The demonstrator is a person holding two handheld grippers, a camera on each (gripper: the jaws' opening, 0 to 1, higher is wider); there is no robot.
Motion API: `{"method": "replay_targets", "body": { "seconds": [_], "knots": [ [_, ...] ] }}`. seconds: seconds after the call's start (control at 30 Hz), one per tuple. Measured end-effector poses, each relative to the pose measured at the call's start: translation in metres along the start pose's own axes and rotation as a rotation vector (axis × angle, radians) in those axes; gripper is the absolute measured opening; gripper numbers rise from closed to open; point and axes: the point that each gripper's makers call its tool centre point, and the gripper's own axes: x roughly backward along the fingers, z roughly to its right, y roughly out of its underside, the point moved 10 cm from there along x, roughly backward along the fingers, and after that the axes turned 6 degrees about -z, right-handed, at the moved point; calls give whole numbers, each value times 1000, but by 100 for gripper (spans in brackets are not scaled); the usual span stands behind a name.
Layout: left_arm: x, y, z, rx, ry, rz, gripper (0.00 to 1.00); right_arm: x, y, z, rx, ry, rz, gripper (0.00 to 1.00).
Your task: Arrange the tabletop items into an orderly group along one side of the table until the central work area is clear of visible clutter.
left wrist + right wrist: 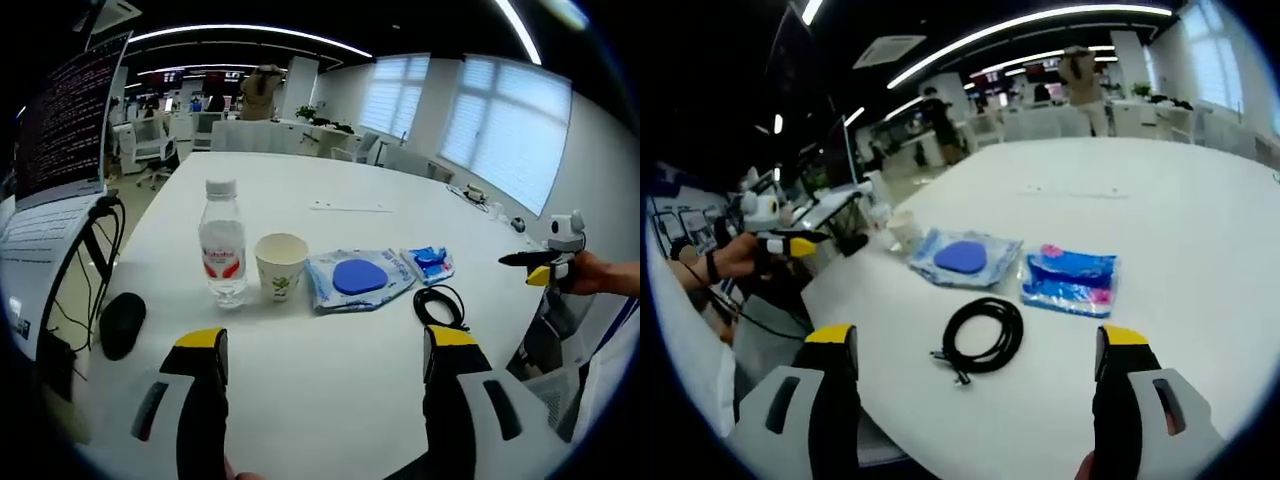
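On the white table [330, 380] a clear water bottle [222, 248], a paper cup [280, 264], a large blue packet [357, 278] and a small blue packet [430, 263] stand in a row. A coiled black cable [440, 303] lies just in front of the packets. My left gripper [325, 345] hovers open in front of the cup, holding nothing. My right gripper [975, 345] is open too, with the cable [982, 335] lying on the table between its jaws. Behind the cable lie the large packet [962, 258] and the small packet [1070, 280]. The cup [905, 228] stands further back.
A black mouse [122, 323] lies at the table's left edge beside a laptop [60, 140] with trailing wires. A flat paper strip [350, 207] lies mid-table. A hand holds the right gripper [545, 265] off the right edge; the left gripper [790, 243] shows past the table's corner.
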Motion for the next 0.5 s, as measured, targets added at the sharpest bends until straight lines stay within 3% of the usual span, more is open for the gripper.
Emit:
{"method": "replay_targets", "body": {
  "seconds": [0.5],
  "knots": [
    [2, 2, 10, -15, 44, 10, 85, 4, 0, -6, -31, 23, 31, 99]
  ]
}}
